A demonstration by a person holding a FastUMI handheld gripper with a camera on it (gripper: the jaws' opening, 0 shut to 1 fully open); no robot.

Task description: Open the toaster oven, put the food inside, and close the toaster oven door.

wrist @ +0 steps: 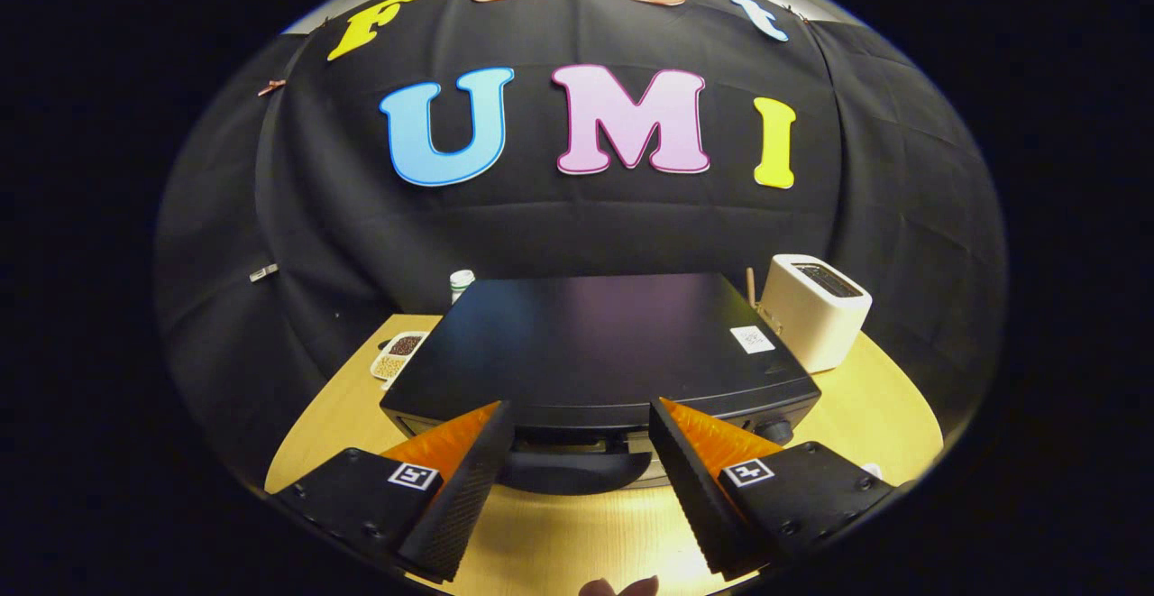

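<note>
Hovering our gripper [581, 465] spread wide before the flat-topped black metal toaster oven [599, 348].

We see the gripper's two wedge-shaped fingers [469, 479] well apart and grasping nothing, their ribbed inner faces turned toward each other and each block behind them carrying a small square marker. Between the fingers and just ahead of the tips lies the dark curved handle [577, 470] at the oven's front; whether the tips touch it we cannot tell. The oven stands on a smooth pale wooden worktop [883, 407], its matte top bearing a small white sticker [751, 339]. Just beside its far right corner sits a rounded cream slot toaster [814, 312]. Beyond its left side lies a white divided tray of grains [397, 354], with a white bottle [461, 282] behind.
</note>
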